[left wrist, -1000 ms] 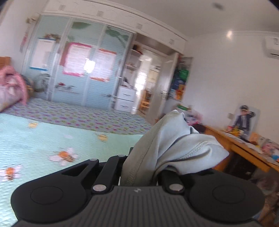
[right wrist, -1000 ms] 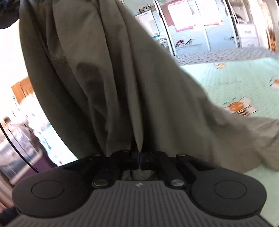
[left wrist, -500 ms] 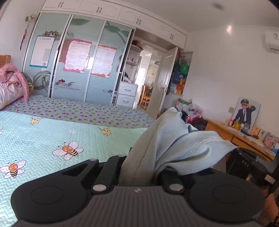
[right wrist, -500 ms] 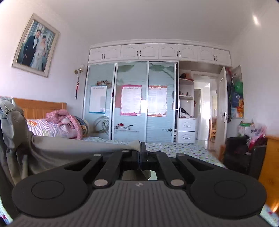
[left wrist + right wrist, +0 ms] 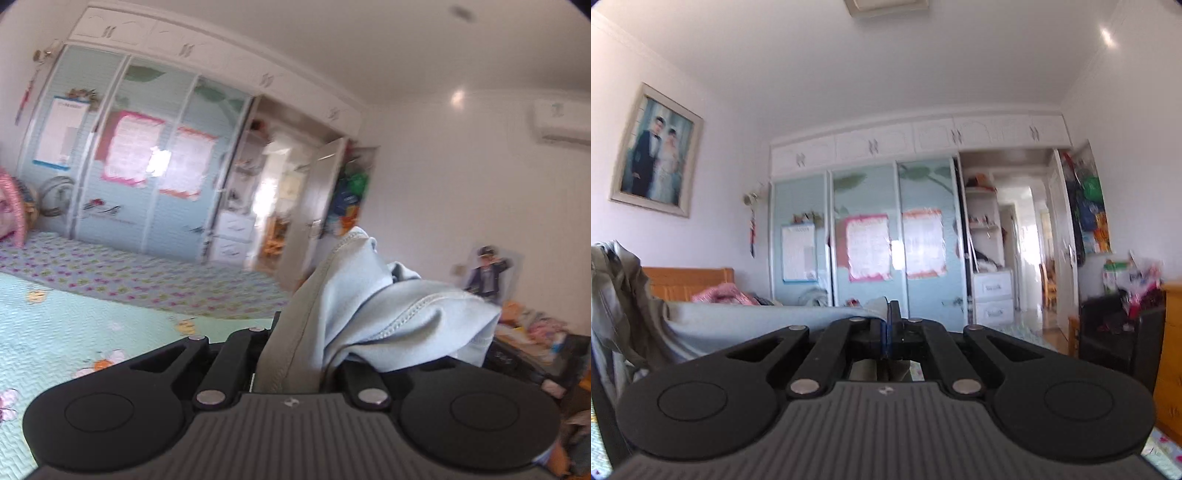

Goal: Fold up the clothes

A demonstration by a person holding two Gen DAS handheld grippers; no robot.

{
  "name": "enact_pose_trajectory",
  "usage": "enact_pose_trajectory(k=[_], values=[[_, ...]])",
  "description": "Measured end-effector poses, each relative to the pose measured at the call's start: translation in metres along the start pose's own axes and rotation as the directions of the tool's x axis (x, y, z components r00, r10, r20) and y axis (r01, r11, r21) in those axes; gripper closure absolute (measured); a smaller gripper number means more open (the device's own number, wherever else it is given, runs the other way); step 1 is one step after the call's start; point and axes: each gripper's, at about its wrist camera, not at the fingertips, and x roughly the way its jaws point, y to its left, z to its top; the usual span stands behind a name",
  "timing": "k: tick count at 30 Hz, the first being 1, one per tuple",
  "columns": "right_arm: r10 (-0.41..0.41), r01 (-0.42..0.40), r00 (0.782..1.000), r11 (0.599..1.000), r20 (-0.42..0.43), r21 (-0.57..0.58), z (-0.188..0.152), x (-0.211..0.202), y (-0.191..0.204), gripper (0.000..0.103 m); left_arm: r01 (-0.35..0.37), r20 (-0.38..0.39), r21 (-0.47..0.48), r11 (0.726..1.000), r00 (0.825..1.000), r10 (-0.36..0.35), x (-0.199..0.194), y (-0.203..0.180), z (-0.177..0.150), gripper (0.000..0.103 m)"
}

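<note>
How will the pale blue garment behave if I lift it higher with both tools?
Probably floppy: the garment bunches and droops over the left tool. It will likely sag between grips, as the span leading left from the right tool hangs in folds. Its stitched hem looks fairly thick, so it probably won't slip.

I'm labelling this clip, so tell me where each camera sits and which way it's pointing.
Left wrist: on the left gripper, facing across the bed toward the wardrobe; its black fingers clamp bunched pale garment.
Right wrist: on the right gripper, aimed level at the wardrobe; jaws shut on a thin fabric edge stretching left.
Shared: wardrobe, open doorway, the garment.
</note>
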Motion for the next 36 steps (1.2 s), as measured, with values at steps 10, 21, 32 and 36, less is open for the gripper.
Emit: enact_pose_trajectory(k=[10,21,32,36], values=[[-0.088,0.100,0.964,0.994,-0.250,0.035,-0.071,0.079,-0.010,0.058,-0.423,-0.401,0.199,0.884,0.788,0.467,0.185,0.089,-0.086,0.059],[-0.010,0.140,0.803,0.975,-0.596,0.172,-0.185,0.036,-0.033,0.038,-0.512,-0.563,-0.391,0.765,0.790,0.242,0.044,0.198,-0.194,0.050],[0.009,0.100,0.750,0.987,-0.661,0.126,-0.245,0.050,-0.020,0.034,-0.322,-0.552,-0.668,0.671,0.819,-0.157,0.012,0.190,-0.220,0.040],[0.110,0.043,0.751,0.976,-0.651,0.215,-0.240,0.055,-0.008,0.083,-0.290,-0.565,-0.671,0.682,0.795,-0.218,0.008,0.174,-0.218,0.038]])
